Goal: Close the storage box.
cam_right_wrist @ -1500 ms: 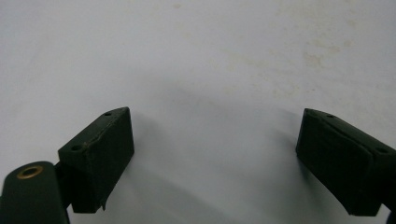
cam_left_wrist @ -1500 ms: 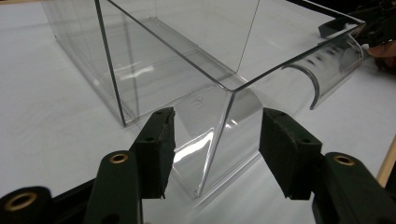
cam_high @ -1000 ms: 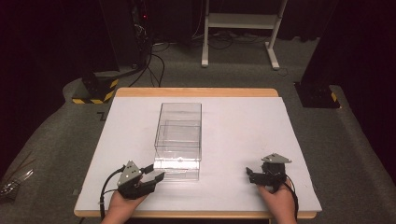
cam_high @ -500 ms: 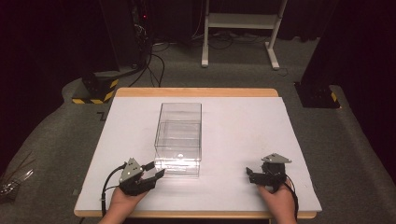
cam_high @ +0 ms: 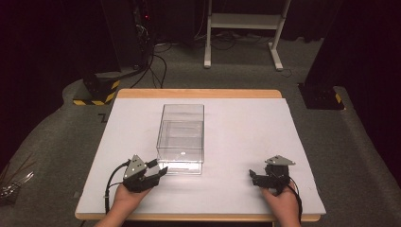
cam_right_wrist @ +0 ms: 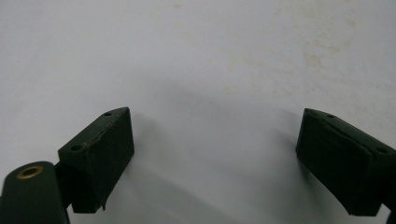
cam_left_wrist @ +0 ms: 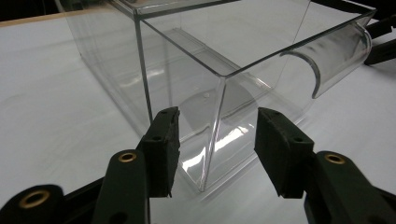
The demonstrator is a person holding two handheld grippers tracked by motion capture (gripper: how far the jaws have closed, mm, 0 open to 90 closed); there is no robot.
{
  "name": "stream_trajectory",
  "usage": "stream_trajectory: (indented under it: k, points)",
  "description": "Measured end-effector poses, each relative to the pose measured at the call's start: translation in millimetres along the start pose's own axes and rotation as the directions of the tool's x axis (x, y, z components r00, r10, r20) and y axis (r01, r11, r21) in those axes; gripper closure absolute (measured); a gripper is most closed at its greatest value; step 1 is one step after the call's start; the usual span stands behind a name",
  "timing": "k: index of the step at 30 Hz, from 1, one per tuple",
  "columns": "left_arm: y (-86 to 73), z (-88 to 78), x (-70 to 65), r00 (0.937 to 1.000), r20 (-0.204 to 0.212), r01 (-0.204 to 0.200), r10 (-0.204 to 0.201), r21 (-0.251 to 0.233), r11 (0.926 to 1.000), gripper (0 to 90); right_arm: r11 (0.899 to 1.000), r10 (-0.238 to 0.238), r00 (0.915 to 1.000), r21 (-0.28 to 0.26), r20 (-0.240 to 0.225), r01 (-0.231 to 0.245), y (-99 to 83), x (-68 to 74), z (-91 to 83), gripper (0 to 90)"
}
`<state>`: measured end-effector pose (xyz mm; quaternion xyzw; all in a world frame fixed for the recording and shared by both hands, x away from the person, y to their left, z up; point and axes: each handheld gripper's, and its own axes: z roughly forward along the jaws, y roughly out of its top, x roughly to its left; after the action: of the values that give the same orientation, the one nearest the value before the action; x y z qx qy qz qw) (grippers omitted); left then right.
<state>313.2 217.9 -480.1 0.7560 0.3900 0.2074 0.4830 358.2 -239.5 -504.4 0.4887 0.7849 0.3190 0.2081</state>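
Your box [cam_left_wrist: 196,70] looks like clear, smooth, shiny plastic; light glints on its walls. The worktop [cam_high: 246,142] has a flat white cover that does not shine, with a bare wood edge. Your left claw [cam_left_wrist: 215,149] has dull black pads [cam_left_wrist: 163,144], a bit rough. Your right claw [cam_right_wrist: 215,163] has the same dull black pads.

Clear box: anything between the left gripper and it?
Nothing visible. The left gripper sits right at the near corner of the clear box, jaws open to either side of that corner edge, with bare white table beneath. The right gripper rests open, off to the side.
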Motion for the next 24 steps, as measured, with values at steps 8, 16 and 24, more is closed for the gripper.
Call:
stream_trajectory:
  k: [8, 16, 24]
  points:
    - [-4.6, 3.5, 0.9, 0.9992, -0.021, 0.034, -0.035, -0.043, 0.9985, 52.0, 1.000, 0.003, 1.0000, 0.000, 0.000, -0.003, -0.1, 0.4, -0.1, 11.2]
    - [-4.9, -0.3, 9.2, 0.9943, -0.075, 0.076, -0.076, -0.004, 0.9971, 35.6, 1.000, 0.002, 1.0000, 0.000, 0.000, -0.002, -0.1, 0.5, -0.1, 11.2]
    - [-5.9, 3.2, 16.5, 0.9942, -0.069, 0.083, -0.082, 0.007, 0.9965, 26.2, 1.000, 0.002, 1.0000, 0.001, 0.000, -0.002, 0.0, 0.3, 0.0, 11.1]
